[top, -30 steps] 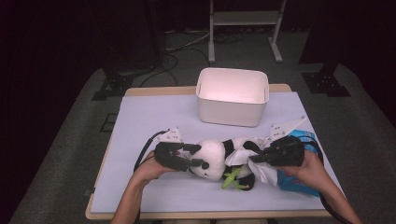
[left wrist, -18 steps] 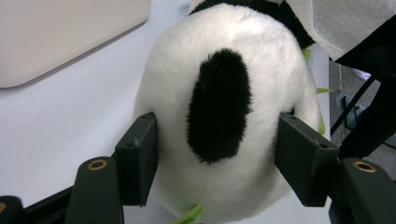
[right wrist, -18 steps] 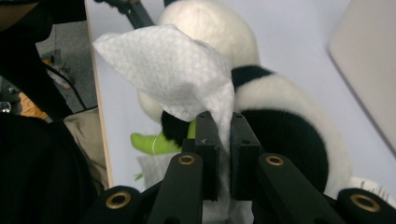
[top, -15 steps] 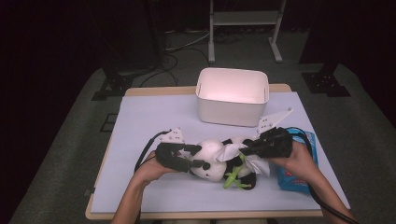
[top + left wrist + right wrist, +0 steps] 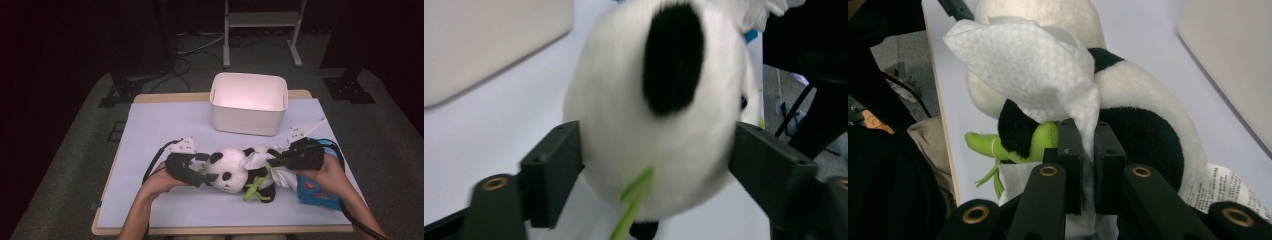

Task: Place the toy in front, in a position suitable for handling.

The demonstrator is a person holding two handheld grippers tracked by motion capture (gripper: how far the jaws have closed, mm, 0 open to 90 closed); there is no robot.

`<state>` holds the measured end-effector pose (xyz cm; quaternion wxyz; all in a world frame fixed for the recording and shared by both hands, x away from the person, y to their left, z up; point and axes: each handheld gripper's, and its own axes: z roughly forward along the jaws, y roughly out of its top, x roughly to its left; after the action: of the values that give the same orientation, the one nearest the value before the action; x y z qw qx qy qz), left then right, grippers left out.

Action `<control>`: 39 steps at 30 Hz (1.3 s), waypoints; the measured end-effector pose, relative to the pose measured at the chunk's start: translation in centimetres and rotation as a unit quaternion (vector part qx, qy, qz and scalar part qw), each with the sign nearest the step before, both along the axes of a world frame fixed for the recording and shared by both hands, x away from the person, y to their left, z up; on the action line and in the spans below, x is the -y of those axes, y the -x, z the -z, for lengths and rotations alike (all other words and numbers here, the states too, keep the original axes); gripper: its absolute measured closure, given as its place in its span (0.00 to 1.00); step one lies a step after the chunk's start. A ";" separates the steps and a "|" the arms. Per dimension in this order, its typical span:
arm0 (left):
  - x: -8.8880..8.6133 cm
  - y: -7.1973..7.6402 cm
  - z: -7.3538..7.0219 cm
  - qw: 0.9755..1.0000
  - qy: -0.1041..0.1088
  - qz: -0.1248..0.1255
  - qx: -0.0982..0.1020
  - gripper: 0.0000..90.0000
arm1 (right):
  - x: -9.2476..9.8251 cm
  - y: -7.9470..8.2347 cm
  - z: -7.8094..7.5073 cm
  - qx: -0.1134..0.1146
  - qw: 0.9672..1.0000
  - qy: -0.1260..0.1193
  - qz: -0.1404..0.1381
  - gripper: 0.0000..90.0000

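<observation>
**High view first: panda toy between two grippers, a wipe pinched over it**

High view: a plush panda [image 5: 235,170] lies on its side on the pale table cover [image 5: 160,125], near the front edge, with a green leafy sprig [image 5: 256,189] at its belly. The left gripper [image 5: 200,172] sits at the panda's head, one jaw on each side of it. The right gripper [image 5: 272,161] comes in from the other side over the panda's body, holding a white wipe [image 5: 256,160] — the sheet drapes across the dark shoulder. A blue packet [image 5: 315,192] lies under the right hand, and a white bin [image 5: 249,102] stands farther back, well apart from the toy.

Left gripper view: the panda's head [image 5: 659,115] is between the two black jaws, which have just been opening. They stand wide, right beside the fur on either side; whether the pads touch it I cannot tell — the picture is blurred. The green strand [image 5: 634,200] hangs below the head.

Right gripper view: the jaws are closed tight on a fold of the wipe [image 5: 1033,65], which fans up and out over the panda's black-and-white body [image 5: 1143,100]. The sprig [image 5: 998,145] pokes out at the left.
</observation>
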<state>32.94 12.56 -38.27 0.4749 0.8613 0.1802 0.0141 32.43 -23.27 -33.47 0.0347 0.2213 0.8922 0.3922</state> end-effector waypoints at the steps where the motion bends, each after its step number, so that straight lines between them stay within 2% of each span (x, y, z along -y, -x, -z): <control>1: 0.1 -0.1 0.2 1.000 0.004 0.000 -0.003 0.20 | 0.2 0.0 0.0 0.000 1.000 0.000 0.002 0.93; 3: 0.3 -0.2 0.5 1.000 0.017 0.005 -0.007 0.20 | 0.6 0.1 0.1 -0.005 1.000 -0.003 0.004 0.93; 7: 0.4 0.1 0.3 1.000 0.025 0.011 0.016 0.36 | 0.9 0.1 0.0 -0.002 1.000 -0.008 0.006 0.93; 9: 0.4 0.2 0.0 0.999 0.026 0.011 0.024 0.40 | 0.7 0.1 -0.6 0.005 1.000 -0.009 0.004 0.93; 12: 0.6 0.4 -0.2 0.999 0.021 0.016 0.034 0.41 | 0.0 0.1 -1.3 0.012 1.000 -0.006 -0.003 0.93; 14: 0.7 0.5 -0.3 0.999 0.022 0.016 0.035 0.41 | -0.6 0.0 -1.7 0.015 1.000 -0.006 -0.008 0.93; 17: 0.9 0.7 -0.5 0.999 0.025 0.017 0.042 0.41 | -1.6 -0.2 -2.0 0.015 1.000 -0.010 -0.021 0.93; 20: 1.2 0.9 -0.8 0.998 0.017 0.021 0.051 0.41 | -2.9 -0.1 -2.0 0.016 0.999 -0.010 -0.036 0.93; 29: 1.6 1.1 -1.1 0.998 0.016 0.023 0.058 0.41 | -5.9 -0.1 -3.1 0.020 0.996 -0.032 -0.077 0.93; 33: 1.7 1.3 -1.1 0.998 0.017 0.022 0.057 0.41 | -7.7 -0.3 -3.8 0.025 0.995 -0.029 -0.094 0.93; 39: 1.6 1.2 -1.0 0.998 0.015 0.024 0.055 0.41 | -9.4 -0.6 -4.2 0.029 0.994 -0.020 -0.101 0.93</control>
<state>31.71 10.97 -37.25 0.4972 0.8560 0.1334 0.0480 33.01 -13.84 -29.27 0.0166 0.1192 0.9004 0.4181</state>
